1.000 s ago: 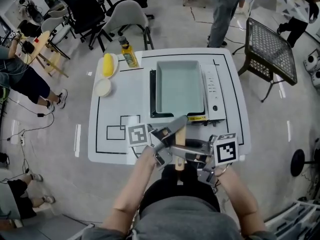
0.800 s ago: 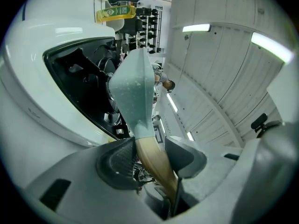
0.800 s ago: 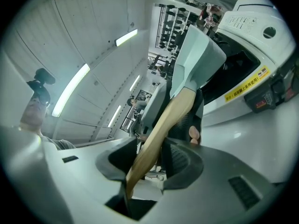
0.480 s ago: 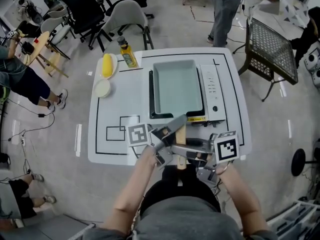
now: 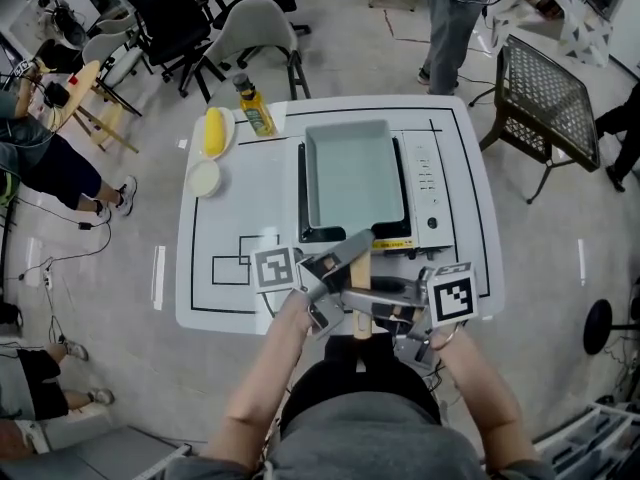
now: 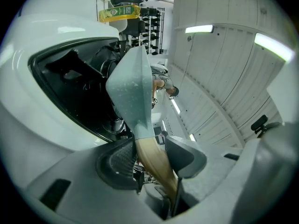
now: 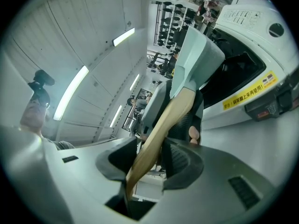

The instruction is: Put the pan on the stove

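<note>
Pale-blue rectangular metal pan [image 5: 355, 173] seated on white-and-black tabletop stove [image 5: 428, 183]; wooden handle [image 5: 361, 270] clamped by left gripper [image 6: 150, 154] and right gripper [image 7: 158, 158].

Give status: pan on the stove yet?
Mostly done: the pan sits over the stove. In hand: left gripper and right gripper both clamp its wooden handle. Remaining: confirm it rests flat, then let go and back off.

The pale blue-grey rectangular pan [image 5: 355, 173] lies level on the stove [image 5: 428, 183]. Its wooden handle [image 5: 361, 271] reaches back, clamped in the left claw [image 6: 150, 153] and the right claw [image 7: 159, 157].
</note>
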`<state>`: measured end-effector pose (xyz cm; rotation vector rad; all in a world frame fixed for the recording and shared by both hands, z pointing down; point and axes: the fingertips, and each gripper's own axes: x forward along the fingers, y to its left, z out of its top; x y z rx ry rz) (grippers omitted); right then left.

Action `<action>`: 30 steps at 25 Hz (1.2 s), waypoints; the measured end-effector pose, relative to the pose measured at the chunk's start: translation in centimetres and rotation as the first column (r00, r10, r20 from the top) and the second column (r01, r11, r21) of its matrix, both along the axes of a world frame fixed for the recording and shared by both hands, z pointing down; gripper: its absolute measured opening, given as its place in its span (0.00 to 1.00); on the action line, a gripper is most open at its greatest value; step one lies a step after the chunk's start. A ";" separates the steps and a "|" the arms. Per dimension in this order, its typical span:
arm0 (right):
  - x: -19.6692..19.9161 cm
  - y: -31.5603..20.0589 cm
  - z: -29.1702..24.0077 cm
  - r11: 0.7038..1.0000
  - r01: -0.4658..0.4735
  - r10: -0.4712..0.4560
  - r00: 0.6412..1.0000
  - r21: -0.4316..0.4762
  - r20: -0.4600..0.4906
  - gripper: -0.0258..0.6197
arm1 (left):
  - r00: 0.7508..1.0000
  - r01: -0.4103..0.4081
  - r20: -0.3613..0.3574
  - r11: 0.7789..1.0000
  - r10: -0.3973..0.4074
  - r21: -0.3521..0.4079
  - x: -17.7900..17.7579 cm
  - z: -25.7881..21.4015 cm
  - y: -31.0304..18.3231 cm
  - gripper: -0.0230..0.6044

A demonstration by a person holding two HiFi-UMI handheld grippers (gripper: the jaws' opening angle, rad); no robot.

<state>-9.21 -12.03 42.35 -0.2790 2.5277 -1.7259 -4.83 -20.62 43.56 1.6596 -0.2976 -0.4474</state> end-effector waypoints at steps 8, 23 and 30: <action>0.2 -0.6 0.2 1.000 -0.009 0.009 1.000 -0.019 0.011 0.31 | 1.000 -0.004 -0.001 1.000 0.004 -0.018 0.1 0.3 -0.5 0.32; 0.2 -1.0 0.1 0.999 -0.016 0.018 0.999 -0.042 0.039 0.30 | 1.000 0.005 0.005 0.999 -0.005 -0.042 0.1 0.6 -1.0 0.32; 0.3 -1.0 0.0 0.998 -0.016 0.019 0.998 -0.060 0.053 0.30 | 1.000 0.006 0.009 0.998 -0.005 -0.055 0.1 0.5 -1.0 0.32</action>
